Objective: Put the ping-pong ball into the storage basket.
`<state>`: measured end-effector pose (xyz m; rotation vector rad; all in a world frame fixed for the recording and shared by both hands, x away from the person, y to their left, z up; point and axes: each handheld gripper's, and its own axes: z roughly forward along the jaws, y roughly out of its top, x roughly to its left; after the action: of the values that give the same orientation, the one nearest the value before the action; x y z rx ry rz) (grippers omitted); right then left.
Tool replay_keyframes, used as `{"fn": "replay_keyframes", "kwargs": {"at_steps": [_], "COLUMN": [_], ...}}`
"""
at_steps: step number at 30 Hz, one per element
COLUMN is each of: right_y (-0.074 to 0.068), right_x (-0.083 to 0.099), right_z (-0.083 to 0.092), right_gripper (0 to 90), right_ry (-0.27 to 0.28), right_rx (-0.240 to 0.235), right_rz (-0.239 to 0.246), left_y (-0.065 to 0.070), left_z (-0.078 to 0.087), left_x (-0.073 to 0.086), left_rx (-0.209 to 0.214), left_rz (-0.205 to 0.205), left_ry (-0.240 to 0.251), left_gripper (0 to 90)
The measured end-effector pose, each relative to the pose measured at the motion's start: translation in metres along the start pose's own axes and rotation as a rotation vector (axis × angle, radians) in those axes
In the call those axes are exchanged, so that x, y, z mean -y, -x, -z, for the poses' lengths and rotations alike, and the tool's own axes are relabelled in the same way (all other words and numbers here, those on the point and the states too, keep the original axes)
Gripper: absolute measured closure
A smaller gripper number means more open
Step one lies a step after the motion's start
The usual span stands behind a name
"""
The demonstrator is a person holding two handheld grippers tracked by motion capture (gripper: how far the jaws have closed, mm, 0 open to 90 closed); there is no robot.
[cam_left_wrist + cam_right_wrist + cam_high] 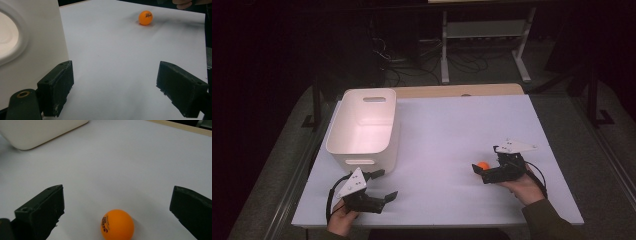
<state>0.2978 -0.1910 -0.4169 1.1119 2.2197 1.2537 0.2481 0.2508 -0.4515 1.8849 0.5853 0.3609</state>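
Note:
An orange ping-pong ball [482, 165] with dark print lies on the white table top [452, 125] at the right. My right gripper [480, 173] is open around it; in the right gripper view the ball [117, 224] rests low between the two wide-apart jaws of that gripper [117, 195], touching neither. My left gripper [386, 184] stands open and holds nothing near the front left, just beside the white bin [362, 127]. From the left gripper [115, 87] the ball [145, 17] appears far off, and the bin wall [37, 37] is close on the left.
The white bin, with handle cut-outs, looks to hold nothing. Its corner [37, 130] lies far from the right gripper. A wooden strip [457, 90] runs along the table's far edge. Beyond the table are a dark floor, cables and a metal stand [482, 35].

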Motion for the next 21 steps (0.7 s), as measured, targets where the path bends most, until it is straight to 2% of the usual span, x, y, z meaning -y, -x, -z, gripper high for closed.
{"fn": "replay_keyframes", "kwargs": {"at_steps": [21], "right_y": [0.003], "right_x": [-0.006], "right_z": [-0.015], "right_gripper": [0.0], "right_ry": [-0.007], "right_rx": [-0.008], "right_rz": [0.011], "left_y": [0.0], "left_z": [0.0], "left_x": [0.0], "left_rx": [0.001], "left_rz": [0.001], "left_ry": [-0.008], "left_gripper": [14.1]}}
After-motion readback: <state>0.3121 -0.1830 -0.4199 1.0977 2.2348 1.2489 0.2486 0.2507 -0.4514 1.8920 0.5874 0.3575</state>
